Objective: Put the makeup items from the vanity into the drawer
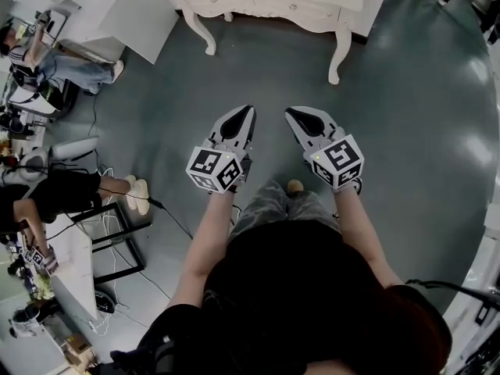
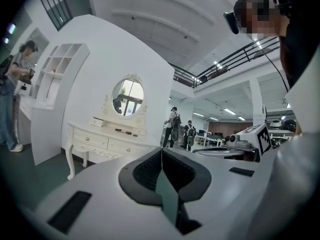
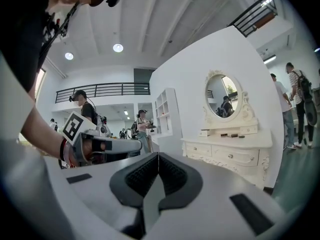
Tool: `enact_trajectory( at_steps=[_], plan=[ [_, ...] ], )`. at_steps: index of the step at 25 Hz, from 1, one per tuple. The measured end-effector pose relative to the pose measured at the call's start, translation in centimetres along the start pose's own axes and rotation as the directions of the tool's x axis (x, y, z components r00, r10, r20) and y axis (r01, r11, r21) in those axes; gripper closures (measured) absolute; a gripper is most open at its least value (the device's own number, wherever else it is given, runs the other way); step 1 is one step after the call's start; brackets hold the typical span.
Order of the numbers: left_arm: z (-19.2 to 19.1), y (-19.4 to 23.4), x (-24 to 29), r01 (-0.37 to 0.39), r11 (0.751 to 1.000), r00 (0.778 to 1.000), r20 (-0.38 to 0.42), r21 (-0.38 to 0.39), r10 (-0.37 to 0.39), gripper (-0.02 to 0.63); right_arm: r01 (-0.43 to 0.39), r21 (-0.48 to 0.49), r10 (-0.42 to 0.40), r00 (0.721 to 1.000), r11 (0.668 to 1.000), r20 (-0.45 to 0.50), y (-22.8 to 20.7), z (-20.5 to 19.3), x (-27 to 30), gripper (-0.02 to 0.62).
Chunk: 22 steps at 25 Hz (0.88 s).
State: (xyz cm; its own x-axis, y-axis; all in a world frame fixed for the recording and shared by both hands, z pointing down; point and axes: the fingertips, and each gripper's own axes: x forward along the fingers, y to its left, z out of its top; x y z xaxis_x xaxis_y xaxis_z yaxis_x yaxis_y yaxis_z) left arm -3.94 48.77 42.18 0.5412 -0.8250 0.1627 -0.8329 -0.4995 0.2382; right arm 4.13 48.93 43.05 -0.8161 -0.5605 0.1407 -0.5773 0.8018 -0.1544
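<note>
The white vanity (image 1: 266,6) stands ahead of me at the top of the head view, its drawers closed. In the left gripper view the vanity (image 2: 107,143) has an oval mirror (image 2: 127,98) and small dark makeup items (image 2: 125,131) on its top. The right gripper view shows the same makeup items (image 3: 232,134) and the drawer fronts (image 3: 227,155). My left gripper (image 1: 248,114) and right gripper (image 1: 291,114) are held side by side over the green floor, well short of the vanity. Both have their jaws pressed together with nothing between them.
A white partition wall (image 1: 133,14) stands left of the vanity. A seated person (image 1: 47,194), cables (image 1: 117,209) and a white desk (image 1: 70,264) are at the left. Other people stand beyond the vanity (image 2: 175,129) and by white shelves (image 3: 142,129).
</note>
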Motion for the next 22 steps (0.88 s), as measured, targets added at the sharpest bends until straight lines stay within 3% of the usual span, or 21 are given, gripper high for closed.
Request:
enact_trajectory(
  at_steps=[10, 15, 22],
  plan=[
    [1.0, 1.7, 2.4, -0.005, 1.000, 0.999, 0.031, 0.006, 0.005, 0.589, -0.039, -0.053, 0.038, 0.999, 0.998, -0.008, -1.1, 1.1, 2.4, 0.574],
    [2.1, 3.4, 4.7, 0.004, 1.000, 0.999, 0.053, -0.005, -0.004, 0.589, -0.027, -0.029, 0.028, 0.999, 0.999, 0.023, -3.0, 2.4, 4.0, 0.574],
    [2.7, 6.7, 9.2, 0.035, 0.999, 0.999, 0.016, 0.013, -0.035, 0.589, -0.043, -0.032, 0.041, 0.998, 0.999, -0.048, -6.6, 2.6, 8.7, 0.574]
  ],
)
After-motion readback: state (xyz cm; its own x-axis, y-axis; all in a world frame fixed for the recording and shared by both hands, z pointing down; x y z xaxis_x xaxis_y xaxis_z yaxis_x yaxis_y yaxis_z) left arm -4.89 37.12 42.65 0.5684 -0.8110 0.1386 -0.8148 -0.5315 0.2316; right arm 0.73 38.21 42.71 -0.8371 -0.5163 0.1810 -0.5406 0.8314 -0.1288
